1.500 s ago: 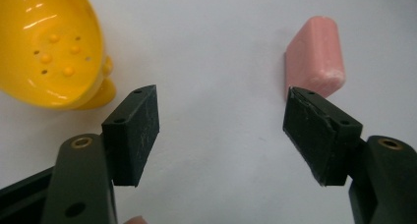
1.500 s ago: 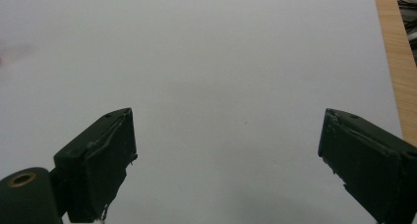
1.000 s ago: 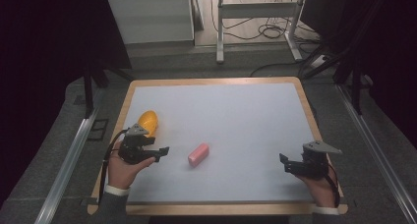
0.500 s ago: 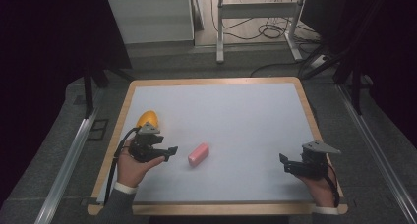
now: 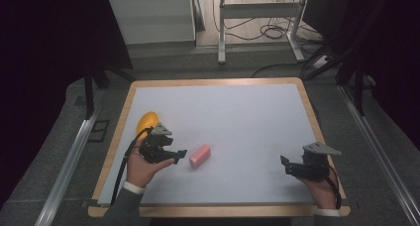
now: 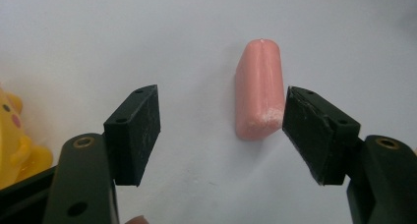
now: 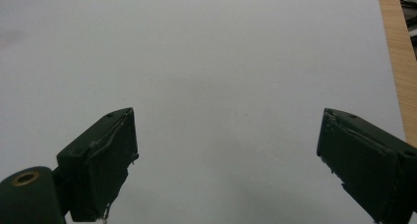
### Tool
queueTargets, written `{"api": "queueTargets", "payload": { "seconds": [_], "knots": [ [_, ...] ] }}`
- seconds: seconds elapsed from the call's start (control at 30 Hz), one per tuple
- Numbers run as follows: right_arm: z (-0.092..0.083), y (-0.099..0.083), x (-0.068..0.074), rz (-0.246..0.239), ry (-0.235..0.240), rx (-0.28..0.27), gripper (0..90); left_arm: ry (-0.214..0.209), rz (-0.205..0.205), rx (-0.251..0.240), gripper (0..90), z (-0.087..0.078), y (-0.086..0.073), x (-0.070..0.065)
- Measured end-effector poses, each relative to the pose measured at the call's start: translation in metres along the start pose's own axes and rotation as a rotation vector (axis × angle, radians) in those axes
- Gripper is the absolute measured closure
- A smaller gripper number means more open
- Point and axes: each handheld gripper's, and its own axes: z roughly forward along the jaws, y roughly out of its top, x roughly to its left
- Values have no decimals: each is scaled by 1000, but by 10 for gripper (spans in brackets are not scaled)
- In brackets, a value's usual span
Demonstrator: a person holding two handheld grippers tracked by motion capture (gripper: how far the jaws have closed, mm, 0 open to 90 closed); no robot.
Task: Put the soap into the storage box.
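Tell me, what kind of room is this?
Probably a lab or workshop for recording handling tasks. A wood-framed table with a plain white top stands on grey floor, cables trail behind by a metal stand, and a person holds a left gripper near a pink block.

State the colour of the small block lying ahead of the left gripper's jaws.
Pink; the block shows best in the left gripper view.

Pink block (image 5: 200, 155), yellow toy (image 5: 147, 122), black left gripper (image 5: 179, 153), white table (image 5: 237, 117) with pale wood rim
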Motion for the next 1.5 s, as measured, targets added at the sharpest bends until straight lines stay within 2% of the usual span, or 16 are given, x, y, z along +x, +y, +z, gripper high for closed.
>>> {"api": "queueTargets", "payload": {
  "seconds": [0.37, 0.7, 1.13, 1.5],
  "knots": [
    [3, -1, 2, -8, 1, 14, 80, -26, 37, 36, 307, 16, 7, -11],
    [4, -1, 2, -11, 1, 15, 80, -42, 54, 66, 305, 32, 15, -18],
    [4, -2, 1, -7, -1, 18, 80, -27, 84, 124, 300, 58, 26, -32],
    [5, -3, -1, 2, -6, 28, 80, -27, 83, 167, 303, 78, 29, -32]
  ]
}}
